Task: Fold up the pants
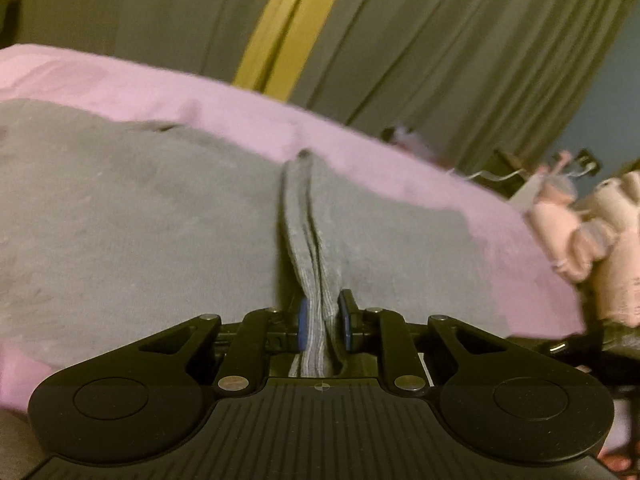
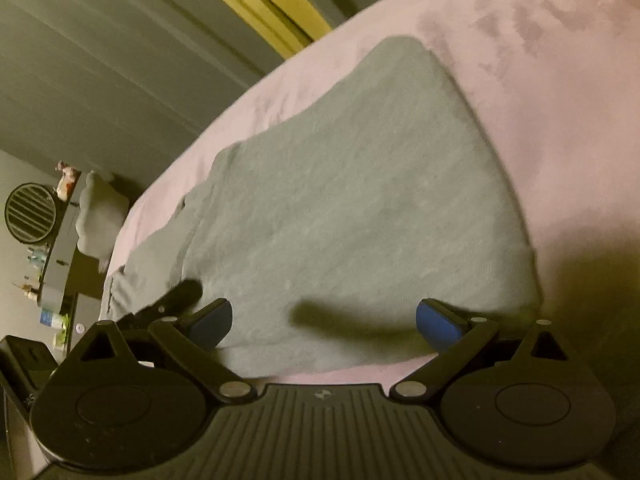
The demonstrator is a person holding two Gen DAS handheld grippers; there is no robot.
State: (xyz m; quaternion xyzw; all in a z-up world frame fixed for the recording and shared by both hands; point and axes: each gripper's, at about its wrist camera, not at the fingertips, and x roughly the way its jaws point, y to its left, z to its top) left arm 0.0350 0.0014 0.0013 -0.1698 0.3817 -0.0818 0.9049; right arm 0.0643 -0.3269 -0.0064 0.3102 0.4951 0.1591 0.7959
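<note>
Grey pants (image 1: 140, 208) lie spread on a pink bedcover (image 1: 248, 104). My left gripper (image 1: 324, 326) is shut on a ribbed grey edge of the pants (image 1: 310, 264), which rises in a pinched ridge between the blue pads (image 1: 303, 322). In the right wrist view the pants (image 2: 360, 184) stretch away across the bedcover (image 2: 560, 80). My right gripper (image 2: 324, 322) is open just above the near edge of the pants, its blue pads (image 2: 436, 322) wide apart with nothing pressed between them. The tip of the left gripper (image 2: 176, 296) shows at the left.
Grey curtains (image 1: 440, 40) with a yellow strip (image 1: 296, 20) hang behind the bed. Soft pink toys (image 1: 576, 224) sit past the bed's right edge. In the right wrist view a round fan (image 2: 30, 214) and a cluttered shelf (image 2: 56, 272) stand at the left.
</note>
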